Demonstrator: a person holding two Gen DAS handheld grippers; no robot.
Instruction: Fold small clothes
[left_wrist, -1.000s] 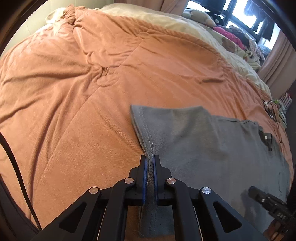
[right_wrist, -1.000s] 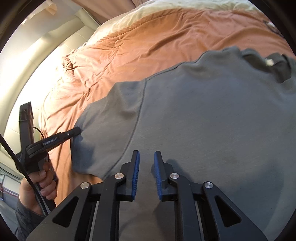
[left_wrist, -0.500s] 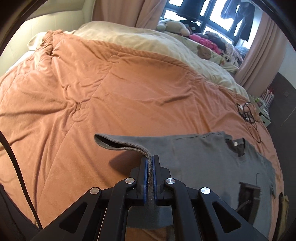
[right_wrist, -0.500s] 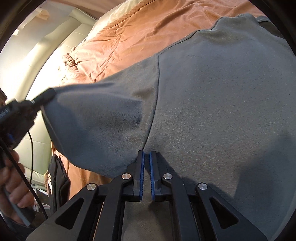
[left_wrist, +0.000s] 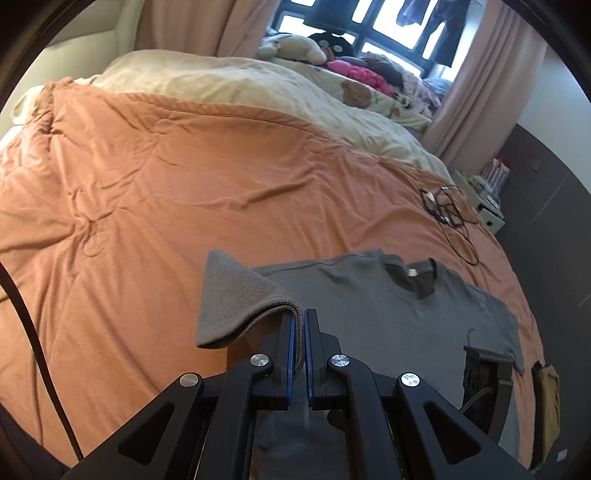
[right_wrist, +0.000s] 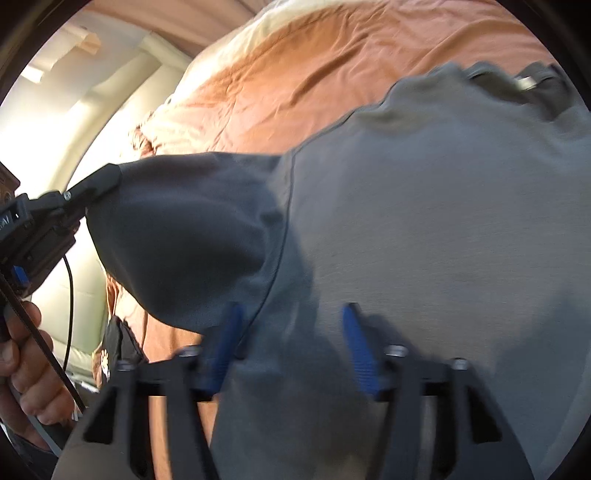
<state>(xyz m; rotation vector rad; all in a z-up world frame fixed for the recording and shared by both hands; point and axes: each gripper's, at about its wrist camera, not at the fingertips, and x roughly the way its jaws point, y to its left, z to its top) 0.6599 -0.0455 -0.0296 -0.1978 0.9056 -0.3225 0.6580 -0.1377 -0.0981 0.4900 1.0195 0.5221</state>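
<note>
The left gripper (left_wrist: 300, 328) is clamping the hem of the grey T-shirt's sleeve (left_wrist: 236, 306) between its blue pads, lifting that sleeve clear of the orange duvet (left_wrist: 147, 192). The right gripper (right_wrist: 291, 343) is hanging blurred over the grey T-shirt (right_wrist: 424, 229); its jaws have just been opening and are standing apart, with the cloth lying under them, not pinched. The shirt is lying flat on the duvet, collar (left_wrist: 415, 275) pointing away from the left gripper, a small white tag in the neck too small to read. Beyond the shirt, black cables (left_wrist: 447, 210) are lying on the duvet. Farther still, a cream blanket (left_wrist: 258, 85) and soft toys (left_wrist: 295, 48) are sitting beneath the window (left_wrist: 388, 26).
</note>
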